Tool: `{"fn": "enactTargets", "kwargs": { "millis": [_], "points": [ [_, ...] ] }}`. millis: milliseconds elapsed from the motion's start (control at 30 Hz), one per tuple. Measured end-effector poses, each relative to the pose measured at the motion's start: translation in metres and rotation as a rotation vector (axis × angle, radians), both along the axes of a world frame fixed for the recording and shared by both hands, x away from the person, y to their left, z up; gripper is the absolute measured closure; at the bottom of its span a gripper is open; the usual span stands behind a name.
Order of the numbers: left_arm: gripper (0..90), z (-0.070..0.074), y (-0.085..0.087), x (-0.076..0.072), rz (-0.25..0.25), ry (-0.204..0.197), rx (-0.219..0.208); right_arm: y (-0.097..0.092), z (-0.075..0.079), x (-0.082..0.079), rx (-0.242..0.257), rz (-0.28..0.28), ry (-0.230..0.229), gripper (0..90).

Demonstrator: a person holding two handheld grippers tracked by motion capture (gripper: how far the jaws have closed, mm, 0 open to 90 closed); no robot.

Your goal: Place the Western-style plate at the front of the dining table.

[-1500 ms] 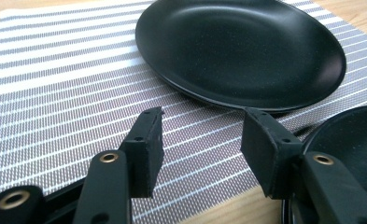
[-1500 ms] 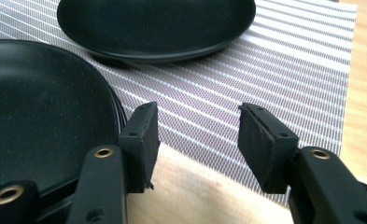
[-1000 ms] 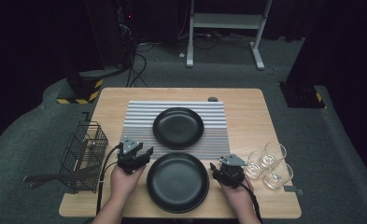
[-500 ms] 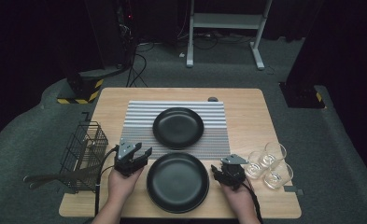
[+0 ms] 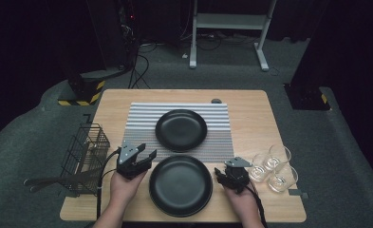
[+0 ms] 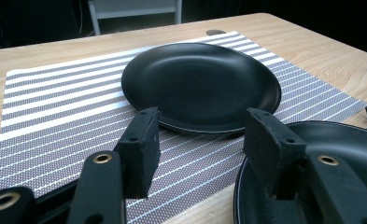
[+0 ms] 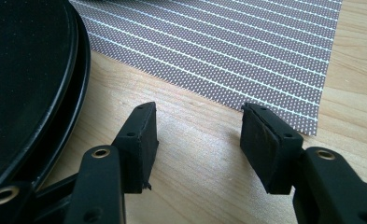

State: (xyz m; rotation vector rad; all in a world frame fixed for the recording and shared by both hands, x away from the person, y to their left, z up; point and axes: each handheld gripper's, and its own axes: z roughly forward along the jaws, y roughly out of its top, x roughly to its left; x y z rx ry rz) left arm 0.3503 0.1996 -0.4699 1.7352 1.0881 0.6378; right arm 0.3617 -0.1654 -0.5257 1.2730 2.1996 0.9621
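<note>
Near plate (image 5: 180, 184) flanked by left gripper (image 5: 137, 156) and right gripper (image 5: 226, 174), jaws wide, empty; left's just opening, likely readying two-sided lift.

— What do you count from where I hold my grippers?
— Two black plates: one (image 5: 181, 185) at six o'clock, one (image 5: 181, 129) at table centre.
— And glasses (image 5: 272, 167)?
— Three, clustered at four o'clock. One striped placemat (image 5: 141, 121), one wire basket (image 5: 85, 156) at eight o'clock.
</note>
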Motion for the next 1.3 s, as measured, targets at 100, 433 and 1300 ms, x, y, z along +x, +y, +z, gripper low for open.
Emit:
{"fn": "enactTargets", "kwargs": {
  "millis": [100, 433, 1300],
  "points": [
    [44.0, 0.002, 0.0, -0.001, 0.0, -0.006, 0.003, 0.0, 0.0, 0.0, -0.002, -0.002, -0.001, 46.2],
    [44.0, 0.005, 0.003, -0.004, 0.011, -0.009, -0.015, 0.001, 0.0, 0.0, -0.004, -0.005, -0.001, 46.4],
    [38.0, 0.032, -0.005, -0.006, -0.039, -0.041, -0.011, 0.001, 0.0, 0.0, -0.003, 0.001, 0.0, 46.4]
  ]
}}
